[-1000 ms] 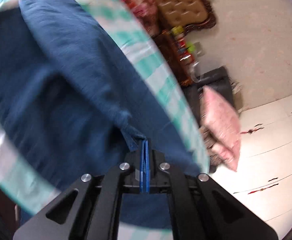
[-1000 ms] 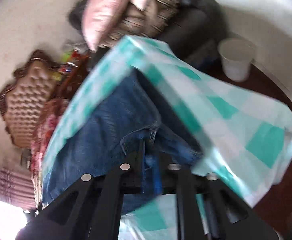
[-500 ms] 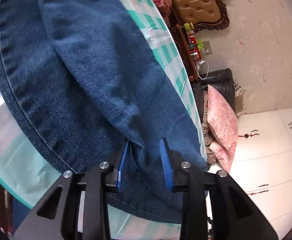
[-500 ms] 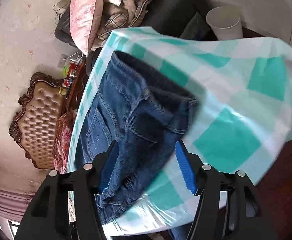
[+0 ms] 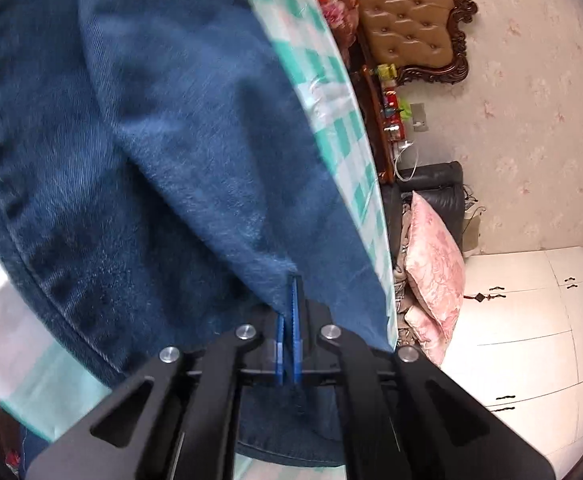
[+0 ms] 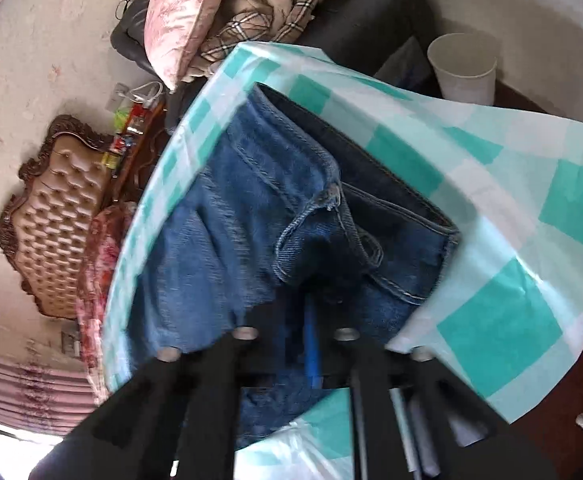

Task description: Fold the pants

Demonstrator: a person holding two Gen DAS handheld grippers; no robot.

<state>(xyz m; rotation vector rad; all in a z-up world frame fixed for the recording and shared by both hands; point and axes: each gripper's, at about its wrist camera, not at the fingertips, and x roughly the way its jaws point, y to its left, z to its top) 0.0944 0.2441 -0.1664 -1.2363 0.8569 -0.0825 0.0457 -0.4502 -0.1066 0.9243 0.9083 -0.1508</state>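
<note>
Dark blue denim pants (image 5: 163,168) lie on a table with a teal-and-white checked cloth (image 5: 343,136). My left gripper (image 5: 289,284) is shut on a raised fold of the denim, its blue pads pinched together on the cloth. In the right wrist view the pants (image 6: 243,216) show their waistband, pocket and a belt loop. My right gripper (image 6: 311,300) is shut on the denim just below the pocket edge; its tips are half hidden in shadow and blur.
The checked cloth (image 6: 503,320) hangs over the table's edges. A white bucket (image 6: 465,68) stands on the floor beyond the table. A dark sofa holds a pink pillow (image 5: 437,256) and a plaid blanket (image 6: 267,20). A tufted brown headboard (image 5: 407,12) and white cabinets (image 5: 531,328) line the walls.
Half a second ago both grippers stood open over the pants. Both have now shut on the denim, the left on a fold, the right near the pocket.
</note>
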